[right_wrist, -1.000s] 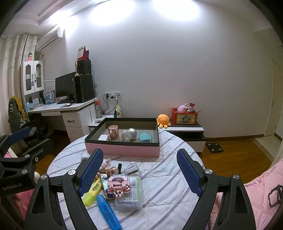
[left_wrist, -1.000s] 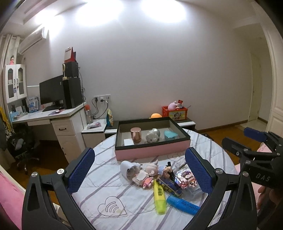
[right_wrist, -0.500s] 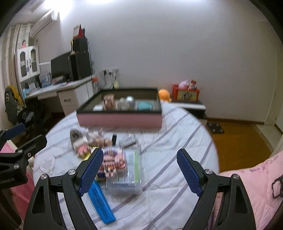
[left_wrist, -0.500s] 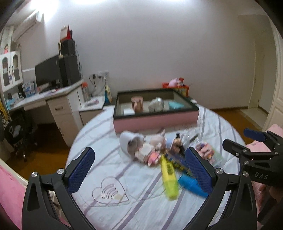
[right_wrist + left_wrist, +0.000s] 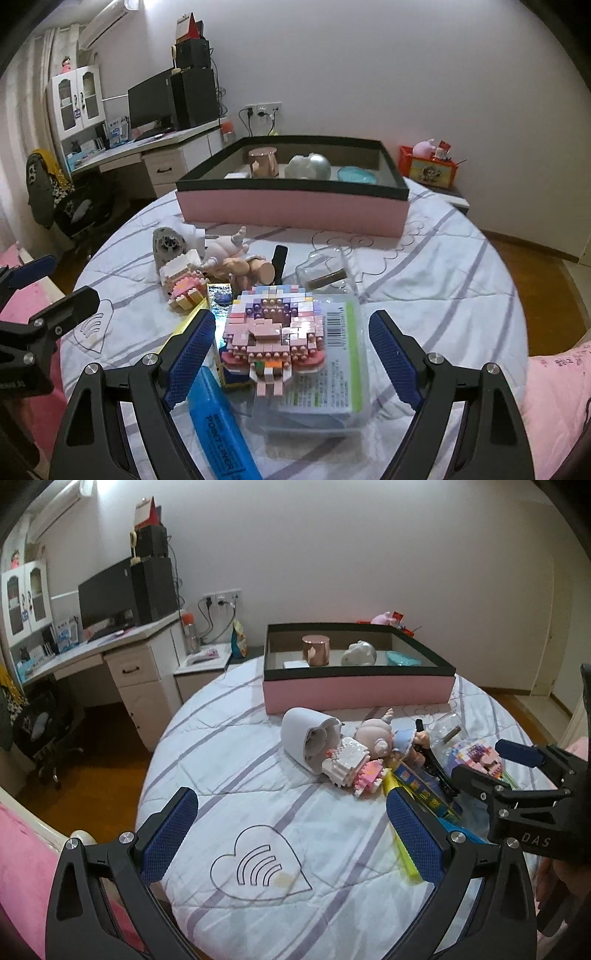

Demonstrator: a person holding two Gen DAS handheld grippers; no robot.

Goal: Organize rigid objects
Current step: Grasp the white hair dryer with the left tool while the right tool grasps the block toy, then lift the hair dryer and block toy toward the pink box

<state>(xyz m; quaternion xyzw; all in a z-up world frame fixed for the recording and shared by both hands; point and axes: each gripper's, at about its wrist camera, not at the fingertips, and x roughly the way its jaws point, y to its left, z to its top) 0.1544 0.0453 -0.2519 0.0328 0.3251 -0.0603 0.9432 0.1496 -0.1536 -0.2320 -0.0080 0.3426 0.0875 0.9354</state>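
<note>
Pink box [image 5: 295, 212] already holds a copper cup [image 5: 316, 650], a silvery figure and what looks like a teal dish. In front of it, most clutter waits: right gripper [image 5: 291, 354], jaws apart, straddles the brick model [image 5: 271, 341]; left gripper [image 5: 291, 834] open, empty.

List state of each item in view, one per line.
left gripper: open, empty
right gripper: open, empty, around pink brick-built figure
pink-sided black-rimmed box: lidless, holds items
white cylindrical cup: on its side
blue highlighter pen: lying flat, capped
copper metal cup: upright in box
</note>
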